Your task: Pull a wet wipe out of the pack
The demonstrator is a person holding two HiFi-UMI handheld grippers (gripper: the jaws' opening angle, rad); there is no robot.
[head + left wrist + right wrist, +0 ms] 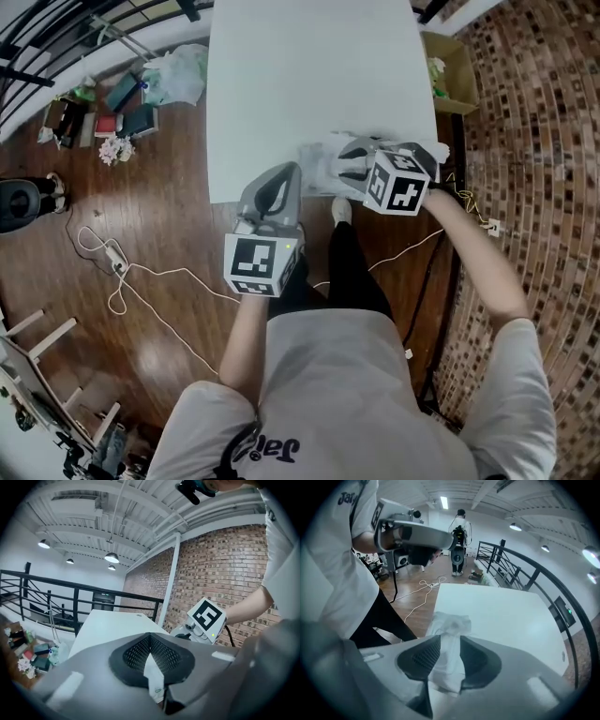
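The white surface [309,84] is bare ahead of both hand-held grippers and carries no writing. The shirt [356,394] has dark print that starts "Ja"; the rest is cut off in the head view and in the right gripper view.

The right hand-held gripper [450,638] is tilted steeply down over the pack [450,620]. The pack lies on the surface just beyond its tips, near the edge by the person. No print on the pack can be read. This gripper is clenched on the wipe [445,667], a crumpled white band that runs from the pack back between the 2 pads.

The left hand-held gripper [150,635] is off to the side and clear of the pack. Its tips are together, grasping a thin white strip [153,677]. Only its own view shows the strip's small green mark, which is too small to read. What the strip is cannot be told.

Only the right gripper view shows a 2nd person [459,541] standing far behind the left hand-held gripper. Only the head view shows the cable [169,281] on the floor.
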